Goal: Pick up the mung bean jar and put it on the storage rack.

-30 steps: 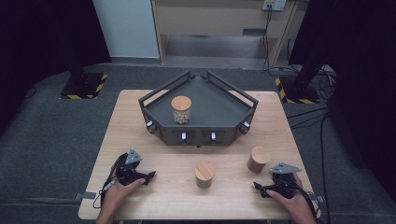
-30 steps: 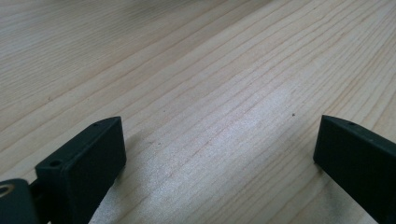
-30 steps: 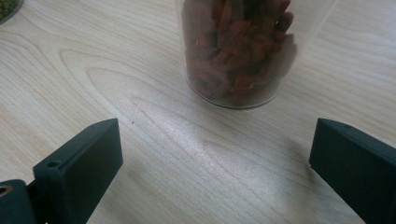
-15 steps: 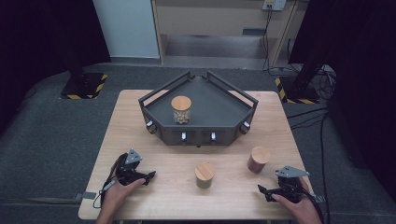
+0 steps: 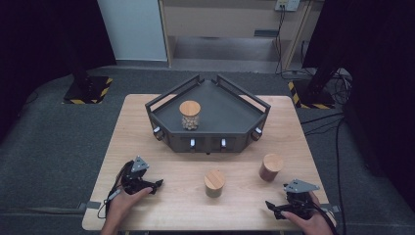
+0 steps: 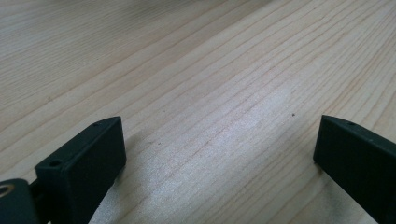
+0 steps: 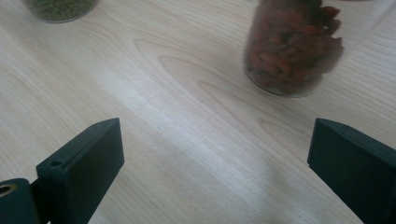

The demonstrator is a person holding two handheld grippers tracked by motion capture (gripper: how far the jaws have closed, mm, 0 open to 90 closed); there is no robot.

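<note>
High view | right tool wide open, empty, near table edge | left tool wide open, empty

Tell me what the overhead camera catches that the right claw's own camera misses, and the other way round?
The high view takes in the dark tray with a lidded jar standing in it, the left claw and both hands. The right gripper view looks close along the right claw, its jaws wide apart with nothing between, and reveals reddish-brown dried pieces inside the nearer jar. Both share the wooden table and the two jars standing on it.
</note>
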